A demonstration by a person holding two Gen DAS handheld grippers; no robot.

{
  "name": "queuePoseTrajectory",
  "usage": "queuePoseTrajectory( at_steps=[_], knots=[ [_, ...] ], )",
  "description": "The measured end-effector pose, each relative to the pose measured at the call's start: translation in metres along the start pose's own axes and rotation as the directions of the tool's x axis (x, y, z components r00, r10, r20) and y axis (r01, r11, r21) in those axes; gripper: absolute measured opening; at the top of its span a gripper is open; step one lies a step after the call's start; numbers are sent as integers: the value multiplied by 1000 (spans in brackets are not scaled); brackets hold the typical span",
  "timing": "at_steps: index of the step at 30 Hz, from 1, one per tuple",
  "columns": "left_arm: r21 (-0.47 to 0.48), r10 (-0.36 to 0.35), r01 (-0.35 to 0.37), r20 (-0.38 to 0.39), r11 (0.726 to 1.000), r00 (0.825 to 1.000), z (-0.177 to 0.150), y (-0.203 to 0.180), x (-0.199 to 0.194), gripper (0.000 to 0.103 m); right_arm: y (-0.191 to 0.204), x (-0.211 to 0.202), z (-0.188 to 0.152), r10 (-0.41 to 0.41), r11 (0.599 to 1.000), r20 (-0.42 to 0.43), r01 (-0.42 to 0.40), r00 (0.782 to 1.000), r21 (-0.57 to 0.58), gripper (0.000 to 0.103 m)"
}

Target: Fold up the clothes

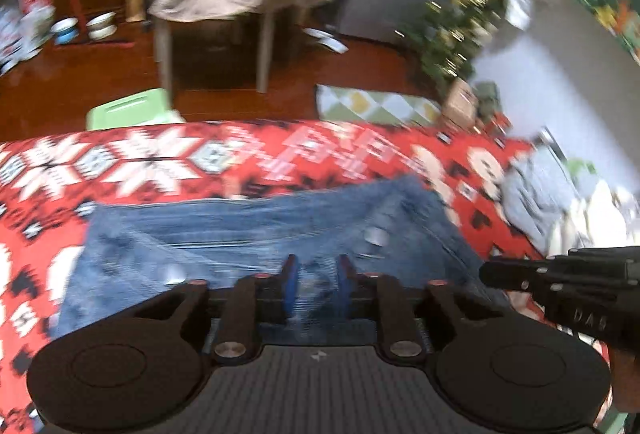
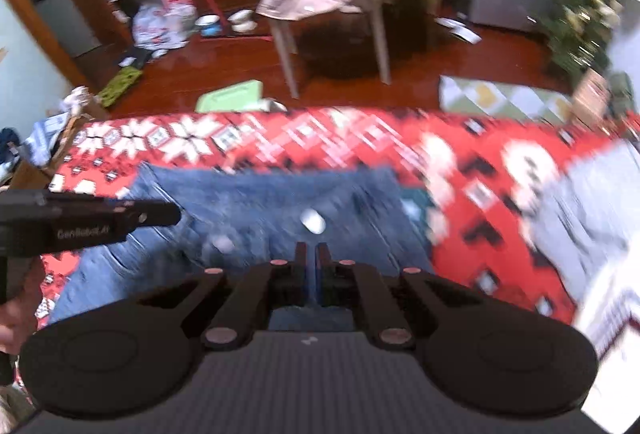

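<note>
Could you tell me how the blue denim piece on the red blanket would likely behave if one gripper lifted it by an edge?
The denim garment lies flat with soft creases, so it would probably droop, not hold its shape. Denim this thick-looking is likely weighty for cloth. On the patterned blanket it may drag instead of sliding freely.

Blue jeans (image 1: 260, 234) lying on red blanket (image 1: 280, 154)

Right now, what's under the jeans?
The jeans lie on a red patterned blanket, which shows on the far side and at both ends. What the blanket covers, and anything beneath the denim itself, is hidden.
</note>
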State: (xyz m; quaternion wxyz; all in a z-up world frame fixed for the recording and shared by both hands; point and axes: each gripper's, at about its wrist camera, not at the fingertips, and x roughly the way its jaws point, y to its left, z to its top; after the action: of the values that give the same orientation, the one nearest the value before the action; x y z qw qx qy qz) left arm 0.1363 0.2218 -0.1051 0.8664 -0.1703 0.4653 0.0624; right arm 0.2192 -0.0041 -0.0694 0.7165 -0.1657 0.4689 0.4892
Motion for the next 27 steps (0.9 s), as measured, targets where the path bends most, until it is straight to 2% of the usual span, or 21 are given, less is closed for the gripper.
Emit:
queuePoseTrajectory(
  at_steps=[4,8,11,12,13,16,19,22,24,27],
  knots=[
    [123,-68,72,-33,990,997,2,-30,22,29,-21,-10,-30,-73,990,15,71,997,124,5],
    [266,-117,137,-91,954,989,4,-53,37,34,-36,-23,-65,-196,952,-7,192,981,240,8],
    [382,-145,182,-123,906,982,2,-66,42,47,-41,-33,-95,-270,898,-43,268,962,349,11],
    [428,-154,202,-144,881,977,0,-71,44,55,-41,-37,-105,-299,877,-59,298,953,377,11],
    [467,-161,220,-164,856,973,-3,-74,46,59,-40,-40,-115,-325,856,-73,326,943,400,11],
    [542,-197,286,-217,790,956,-16,-84,52,60,-39,-45,-142,-401,780,-114,404,909,479,16],
    [524,-246,373,-296,766,923,-26,-96,61,57,-43,-48,-159,-422,694,-144,422,895,583,18],
    [514,-226,386,-346,766,910,-32,-113,74,48,-45,-44,-161,-405,681,-128,393,905,618,17],
    [514,-222,394,-364,762,905,-34,-122,80,24,-48,-38,-160,-393,677,-117,373,912,634,15],
    [539,-221,384,-343,750,913,-34,-131,85,23,-55,-29,-152,-392,678,-94,356,915,643,14]
  ],
)
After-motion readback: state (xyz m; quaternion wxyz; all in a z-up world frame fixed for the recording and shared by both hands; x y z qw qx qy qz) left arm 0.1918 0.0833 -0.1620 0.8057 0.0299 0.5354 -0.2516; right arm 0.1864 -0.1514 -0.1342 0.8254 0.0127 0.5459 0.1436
